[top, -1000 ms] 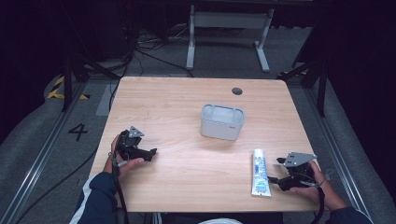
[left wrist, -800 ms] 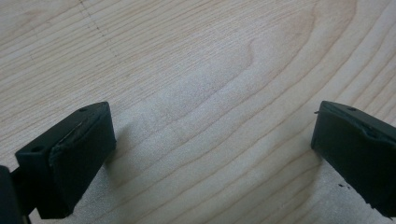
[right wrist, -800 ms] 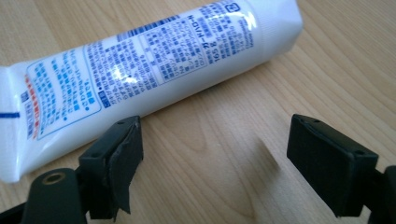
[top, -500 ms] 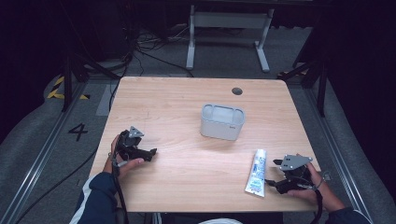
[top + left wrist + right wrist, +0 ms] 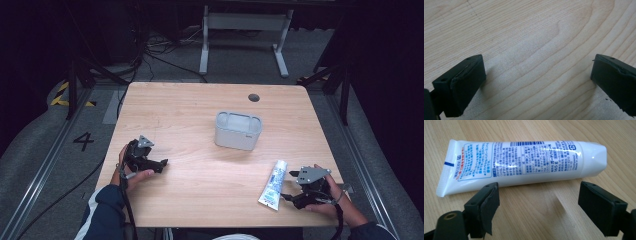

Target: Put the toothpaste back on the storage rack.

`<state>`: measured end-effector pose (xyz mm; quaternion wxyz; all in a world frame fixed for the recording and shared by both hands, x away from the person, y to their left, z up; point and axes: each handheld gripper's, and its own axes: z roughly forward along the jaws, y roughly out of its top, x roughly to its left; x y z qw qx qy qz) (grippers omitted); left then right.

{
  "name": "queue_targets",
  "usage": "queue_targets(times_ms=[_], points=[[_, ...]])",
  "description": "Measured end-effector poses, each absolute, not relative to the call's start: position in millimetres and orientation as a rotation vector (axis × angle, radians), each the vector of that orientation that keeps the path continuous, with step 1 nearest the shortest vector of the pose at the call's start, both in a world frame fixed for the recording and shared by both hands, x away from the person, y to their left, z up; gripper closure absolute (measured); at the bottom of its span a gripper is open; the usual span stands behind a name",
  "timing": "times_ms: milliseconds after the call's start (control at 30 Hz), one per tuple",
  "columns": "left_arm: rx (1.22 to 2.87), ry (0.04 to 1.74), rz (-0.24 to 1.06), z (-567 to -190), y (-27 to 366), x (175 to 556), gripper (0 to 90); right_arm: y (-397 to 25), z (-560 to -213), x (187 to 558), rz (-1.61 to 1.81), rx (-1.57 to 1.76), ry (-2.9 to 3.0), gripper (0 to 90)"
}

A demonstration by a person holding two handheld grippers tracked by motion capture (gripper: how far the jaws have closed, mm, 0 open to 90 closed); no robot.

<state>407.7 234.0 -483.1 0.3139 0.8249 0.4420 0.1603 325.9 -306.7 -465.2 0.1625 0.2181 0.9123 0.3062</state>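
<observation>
A grey rounded plastic container (image 5: 238, 130) stands mid-desk on the pale wooden desk (image 5: 190, 110), well apart from both grippers. The white printed toothpaste tube (image 5: 273, 185) has swung slightly since a second ago. The right gripper (image 5: 536, 202), fingers wide and empty, faces it closely. The left gripper (image 5: 536, 82) gapes over bare wood.

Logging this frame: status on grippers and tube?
Both grippers open: left gripper over bare table, right gripper beside toothpaste tube, not gripping. Grey container mid-table, clear of both.
</observation>
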Motion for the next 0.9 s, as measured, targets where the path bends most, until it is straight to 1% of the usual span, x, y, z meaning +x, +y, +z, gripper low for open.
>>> queue_targets(times_ms=[400, 533, 633, 900], points=[[2.175, 1.165, 0.422, -483.1, 234.0, 407.7, 0.1, -302.9, -466.2, 327.6, 0.841, 0.609, 2.616, 19.5], [2.176, 1.165, 0.422, -483.0, 234.0, 407.7, 0.1, -298.4, -464.9, 327.2, 0.822, 0.595, 2.610, 19.3], [2.175, 1.165, 0.423, -483.1, 234.0, 407.7, 0.1, -294.3, -463.9, 327.8, 0.809, 0.588, 2.603, 16.5], [2.178, 1.167, 0.423, -482.9, 234.0, 407.6, 0.1, -288.4, -456.4, 329.5, 0.826, 0.549, 2.589, 17.6]])
